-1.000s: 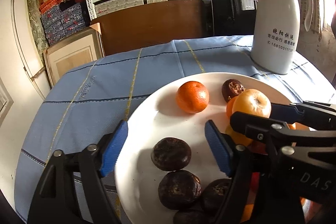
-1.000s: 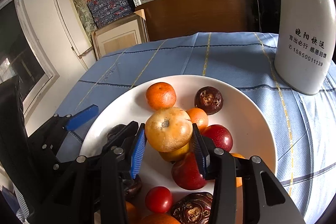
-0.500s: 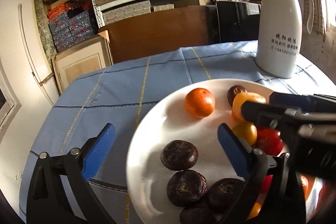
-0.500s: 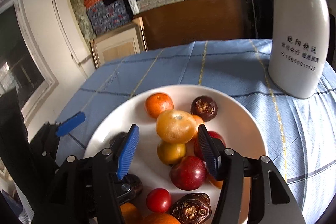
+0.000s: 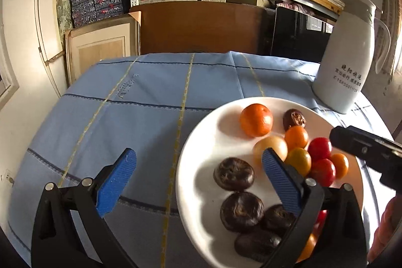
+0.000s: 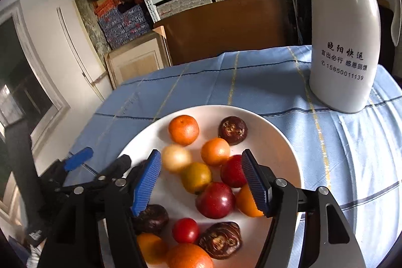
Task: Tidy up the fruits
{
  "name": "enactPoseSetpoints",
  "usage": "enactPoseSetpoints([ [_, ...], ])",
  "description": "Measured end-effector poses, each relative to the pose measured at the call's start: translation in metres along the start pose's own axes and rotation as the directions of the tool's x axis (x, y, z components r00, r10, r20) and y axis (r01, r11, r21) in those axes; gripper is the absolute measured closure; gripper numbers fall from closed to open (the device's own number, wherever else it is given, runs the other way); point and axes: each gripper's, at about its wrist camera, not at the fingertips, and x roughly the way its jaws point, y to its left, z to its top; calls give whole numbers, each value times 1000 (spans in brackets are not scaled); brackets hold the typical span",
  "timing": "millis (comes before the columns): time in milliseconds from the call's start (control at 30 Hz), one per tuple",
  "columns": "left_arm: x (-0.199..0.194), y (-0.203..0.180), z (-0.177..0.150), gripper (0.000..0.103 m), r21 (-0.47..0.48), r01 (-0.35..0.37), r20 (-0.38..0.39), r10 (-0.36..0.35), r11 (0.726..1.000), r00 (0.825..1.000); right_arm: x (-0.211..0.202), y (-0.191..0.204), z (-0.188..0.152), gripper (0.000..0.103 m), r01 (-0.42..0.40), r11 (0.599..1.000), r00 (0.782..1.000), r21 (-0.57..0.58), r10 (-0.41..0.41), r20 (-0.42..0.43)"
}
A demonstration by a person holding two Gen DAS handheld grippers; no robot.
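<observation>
A white plate (image 6: 279, 140) on the blue cloth holds several fruits. An orange mandarin (image 6: 183, 129) and a dark fruit (image 6: 233, 130) lie at its far side. A pale yellow-orange fruit (image 6: 176, 158) lies loose on the plate, blurred. Red plums (image 6: 215, 200) and small oranges sit mid-plate. Dark wrinkled fruits (image 5: 233, 173) lie at the plate's (image 5: 198, 132) near left. My right gripper (image 6: 201, 182) is open and empty above the pile. My left gripper (image 5: 198, 182) is open and empty over the plate's left rim.
A tall white thermos jug (image 6: 344, 42) stands on the cloth at the far right, also in the left wrist view (image 5: 348, 67). Behind the table are a brown board, a framed panel and shelves of boxes. The table edge drops off at left.
My right gripper opened and let the pale yellow-orange fruit drop onto the plate, then pulled back. My left gripper drew back to the left and opened wider.
</observation>
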Motion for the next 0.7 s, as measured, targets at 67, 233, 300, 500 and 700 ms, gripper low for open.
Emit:
enactPoseSetpoints([
  [67, -10, 0, -6, 5, 11, -19, 10, 19, 1000, 1000, -7, -3, -1, 36, -13, 999, 1000, 30, 12, 12],
  [233, -36, -1, -26, 5, 14, -59, 5, 59, 998, 998, -30, 1, 1, 34, -48, 998, 998, 47, 47, 36],
  [300, -51, -3, -35, 5, 14, -65, 2, 65, 998, 998, -44, 7, -3, 28, -57, 998, 997, 33, 55, 48],
  [500, -104, -17, -57, 5, 14, -64, 59, 63, 998, 996, -92, 23, -32, 15, -32, 999, 995, -17, 34, 96],
  [700, -147, -21, -77, 5, -42, 5, 89, -2, 999, 996, -139, 13, -82, 3, 83, 996, 978, -43, -73, 195],
])
